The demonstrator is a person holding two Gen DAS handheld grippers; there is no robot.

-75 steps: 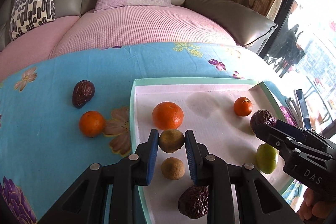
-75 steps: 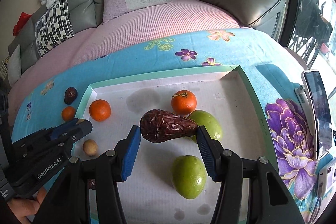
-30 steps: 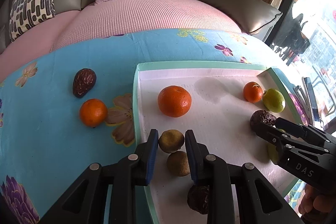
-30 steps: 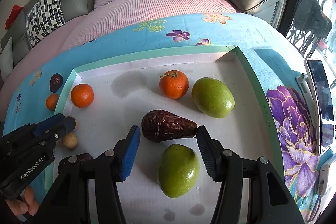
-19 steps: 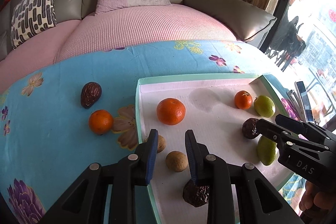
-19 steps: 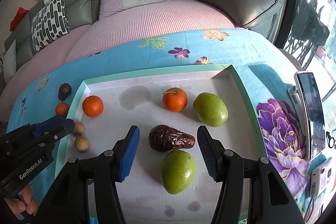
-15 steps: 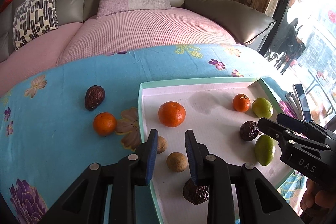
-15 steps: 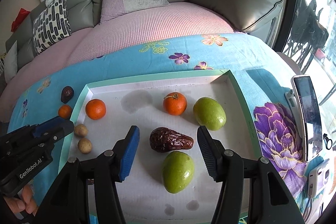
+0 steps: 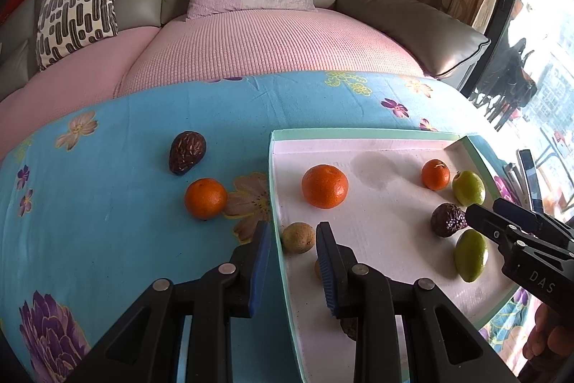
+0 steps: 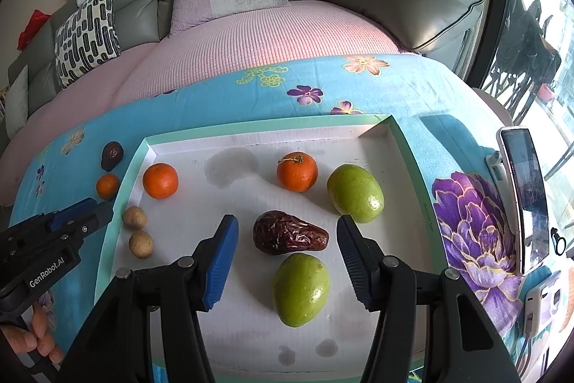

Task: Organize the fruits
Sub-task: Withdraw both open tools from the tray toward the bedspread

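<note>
While I hold both tools over the table, my right gripper (image 10: 287, 252) hangs released, its blue pads spread wide and gripping nothing, with a green fruit (image 10: 301, 289) lying nearest between them on the white floor of the tray (image 10: 412, 146). Just beyond it, touching or nearly so, a wrinkled dark fruit (image 10: 288, 233) lies on its side between my fingertips but clear of both. Farther in I see a second green fruit (image 10: 355, 192) to the right and a small orange (image 10: 297, 171) just beside it. My left gripper (image 9: 292, 255) is also released, empty, straddling the tray's left wall; 1 pad is over the blue flowered cloth (image 9: 107, 239) and the other inside the tray. A small brown fruit (image 9: 297, 237) sits just ahead of those pads against the wall, and a second brown fruit (image 10: 141, 243) lies nearer, mostly hidden behind my right-hand pad. Beyond them a larger orange (image 9: 324, 185) rests in the tray. Outside on the cloth lie 1 loose orange (image 9: 205, 198) and, farther still, another dark wrinkled fruit (image 9: 187, 152). A pink-covered sofa (image 9: 269, 42) fills the background.
</note>
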